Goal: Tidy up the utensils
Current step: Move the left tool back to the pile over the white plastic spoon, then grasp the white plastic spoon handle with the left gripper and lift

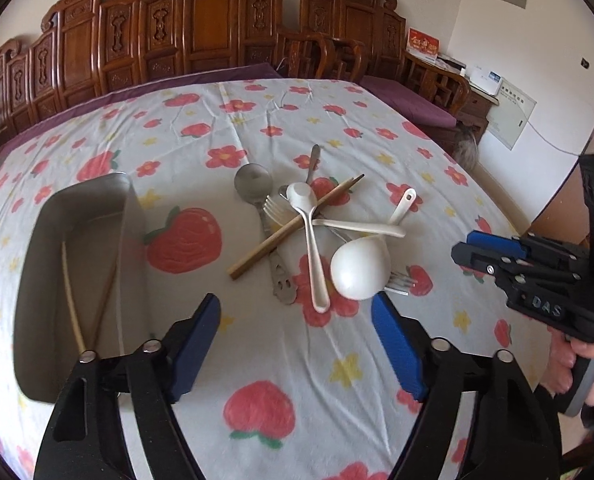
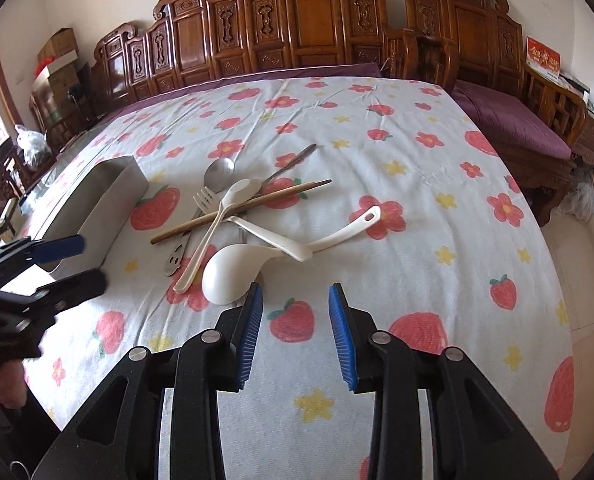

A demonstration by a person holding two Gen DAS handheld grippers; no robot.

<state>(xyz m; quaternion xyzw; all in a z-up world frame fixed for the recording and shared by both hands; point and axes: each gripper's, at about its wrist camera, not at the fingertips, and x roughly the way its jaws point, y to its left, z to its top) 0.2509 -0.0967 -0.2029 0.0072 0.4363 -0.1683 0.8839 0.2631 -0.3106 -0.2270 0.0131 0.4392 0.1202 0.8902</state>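
A pile of utensils lies mid-table: a large white ladle [image 1: 360, 269] [image 2: 233, 272], a white spoon [image 1: 311, 240] [image 2: 217, 224], a brown chopstick [image 1: 293, 226] [image 2: 241, 210], a metal fork [image 1: 275, 210] [image 2: 203, 200] and a metal spoon [image 1: 252, 181] [image 2: 218, 172]. A metal tray [image 1: 85, 272] [image 2: 97, 196] at left holds two chopsticks [image 1: 73, 300]. My left gripper [image 1: 295, 316] is open and empty, just short of the pile. My right gripper [image 2: 295, 304] is open and empty, right of the ladle; it shows in the left wrist view [image 1: 473, 246].
The table wears a white cloth [image 1: 257, 128] [image 2: 417, 160] with red flowers and strawberries. Carved wooden chairs [image 1: 217, 20] [image 2: 317, 20] line the far edge. A purple-cushioned bench [image 2: 509, 120] stands at right. The left gripper [image 2: 69, 260] shows at the left of the right wrist view.
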